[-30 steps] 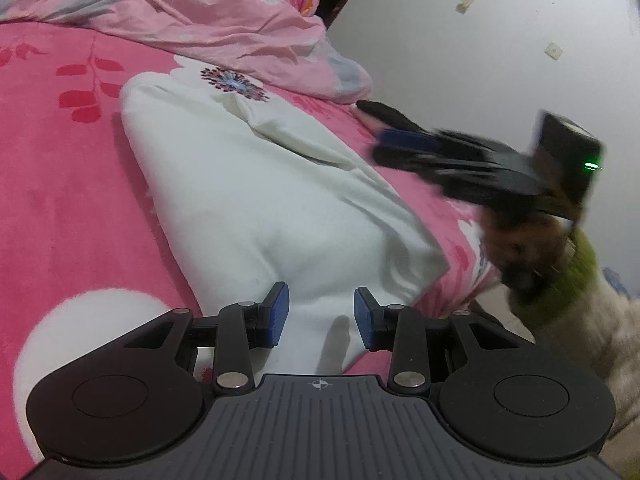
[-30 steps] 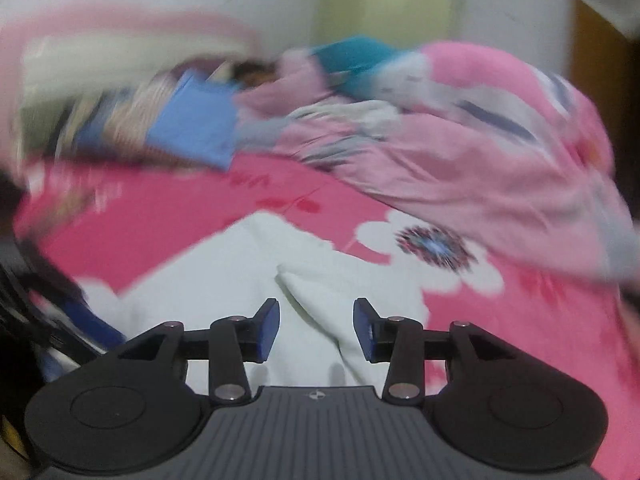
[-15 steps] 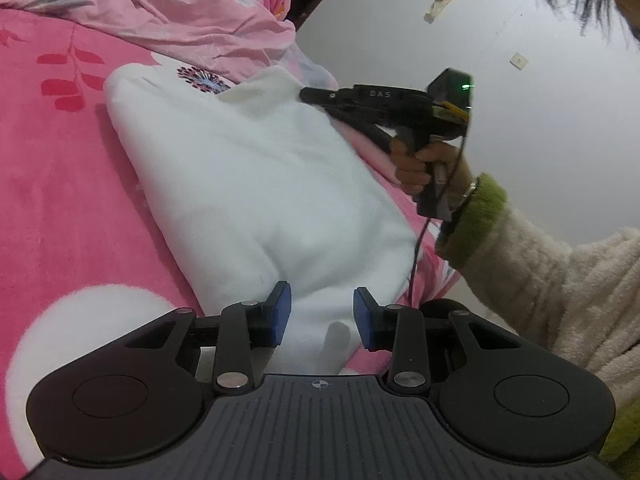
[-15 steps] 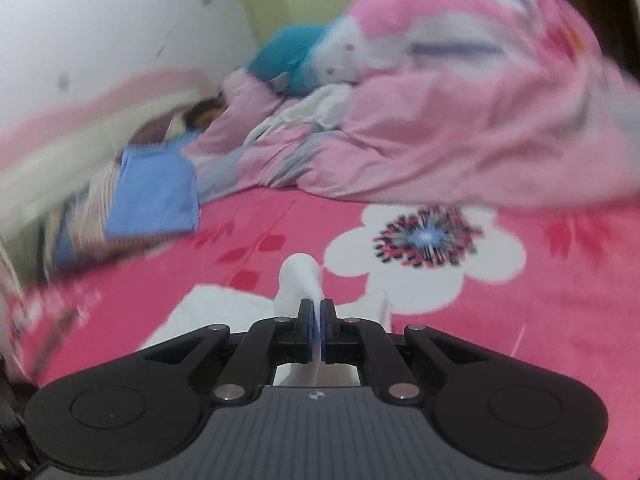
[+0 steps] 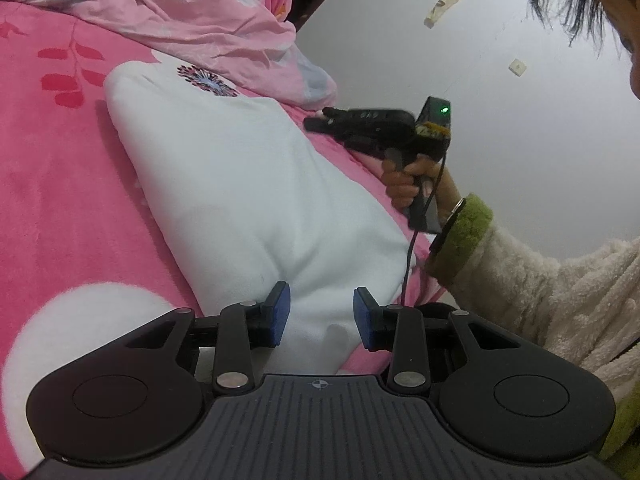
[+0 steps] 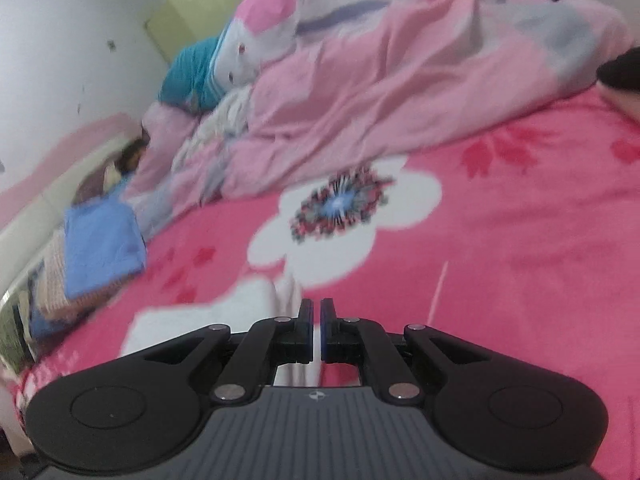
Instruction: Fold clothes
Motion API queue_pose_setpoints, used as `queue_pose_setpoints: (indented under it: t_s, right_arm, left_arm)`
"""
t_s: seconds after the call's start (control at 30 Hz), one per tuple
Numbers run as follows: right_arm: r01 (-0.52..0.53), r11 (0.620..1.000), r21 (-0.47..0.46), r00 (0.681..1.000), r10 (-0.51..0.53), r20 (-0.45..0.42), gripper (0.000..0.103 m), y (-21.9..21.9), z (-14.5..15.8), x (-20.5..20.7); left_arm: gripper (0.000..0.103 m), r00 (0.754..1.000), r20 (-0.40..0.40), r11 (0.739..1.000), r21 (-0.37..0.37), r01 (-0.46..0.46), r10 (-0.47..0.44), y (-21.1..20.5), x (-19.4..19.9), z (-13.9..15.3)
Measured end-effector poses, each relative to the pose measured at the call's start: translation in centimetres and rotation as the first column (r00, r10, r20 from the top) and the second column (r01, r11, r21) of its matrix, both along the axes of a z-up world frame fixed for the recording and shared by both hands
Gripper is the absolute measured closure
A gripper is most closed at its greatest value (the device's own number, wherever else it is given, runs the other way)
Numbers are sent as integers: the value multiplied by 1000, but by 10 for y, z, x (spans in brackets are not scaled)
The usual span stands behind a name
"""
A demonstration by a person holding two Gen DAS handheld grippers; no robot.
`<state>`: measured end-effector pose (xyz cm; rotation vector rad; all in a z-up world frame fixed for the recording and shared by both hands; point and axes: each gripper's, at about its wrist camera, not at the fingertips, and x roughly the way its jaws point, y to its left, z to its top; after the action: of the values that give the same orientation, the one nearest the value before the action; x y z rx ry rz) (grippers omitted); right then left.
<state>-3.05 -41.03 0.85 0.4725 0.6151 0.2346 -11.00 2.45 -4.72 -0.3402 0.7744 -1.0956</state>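
A white garment [image 5: 240,184] lies folded lengthwise on the pink flowered bed cover [image 5: 52,184]. My left gripper [image 5: 321,316] is open, its blue pads on either side of the garment's near end. My right gripper [image 5: 320,122] shows in the left wrist view beyond the garment's far right edge, held in a hand. In the right wrist view the right gripper [image 6: 316,320] has its jaws nearly together with a thin strip of white cloth [image 6: 286,292] at and behind them; whether it grips the cloth is unclear.
A crumpled pink quilt [image 6: 380,80] is heaped at the back of the bed. Blue and striped folded items [image 6: 96,248] lie at the far left by the headboard. A white wall [image 5: 500,80] borders the bed's right side. The person's fleece sleeve [image 5: 540,300] is at right.
The right gripper shut on the garment's raised flap and carried it right, laying the garment flatter. It now sits lower beside the garment's right edge. The left gripper has stayed open.
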Motion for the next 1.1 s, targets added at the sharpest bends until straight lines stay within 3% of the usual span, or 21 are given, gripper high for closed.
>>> queue_pose_setpoints:
  t_s: [0.13,0.23,0.27,0.33,0.4,0.5,0.57,0.6,0.63,0.77,1.0,1.03,1.07,1.1]
  right_arm:
    - [-161,987,-19,986,162,41,99,29,14,13]
    - [-238,971,-17,970,237,-48,99,50,0,41]
    - [-247,969,-24,966,245,-79,99,56,-5,50]
    - [-123,990,-72,986,114,-123,102,41,-13,58]
    - [66,998,-10,990,-66,-126,97,5,-9,44]
    - [99,992,75,991,-91,-99,97,-25,7,0]
    - [39,987,154,996,-27,-80,91,-26,13,-42]
    - [12,985,174,997,2,-79,79,-22,14,-56]
    - [-6,984,176,997,21,-80,72,-17,14,-67]
    - [-97,991,94,993,103,-64,69,12,8,-107]
    - [-175,982,-70,984,171,-57,70,48,-5,-132]
    - [-177,982,-70,983,174,-55,74,48,-7,-135]
    - [-180,981,-70,983,176,-53,97,48,-10,-137]
    - [-177,982,-65,984,174,-47,100,48,-12,-140]
  left_arm:
    - [67,1000,-8,1000,-16,-6,6,1,-1,0]
    - [67,1000,-10,1000,-28,-10,10,3,-1,0]
    - [67,1000,-10,1000,-29,-11,10,4,-1,0]
    - [67,1000,-11,999,-38,-15,14,4,-2,2]
    - [64,1000,-14,998,-55,-24,24,9,-3,5]
    - [56,999,-17,994,-98,-49,48,16,-3,9]
    - [54,997,-27,989,-131,-73,70,20,-2,11]
    - [53,995,-38,986,-141,-93,88,21,1,12]
    - [53,993,-49,982,-151,-113,106,22,4,13]
    - [53,979,-50,970,-136,-201,196,20,11,20]
    - [54,957,15,957,-37,-289,290,6,14,25]
    - [54,955,30,955,-19,-296,296,4,12,26]
    - [54,953,46,954,-2,-301,301,1,11,27]
    - [54,950,61,952,15,-306,305,-1,10,28]
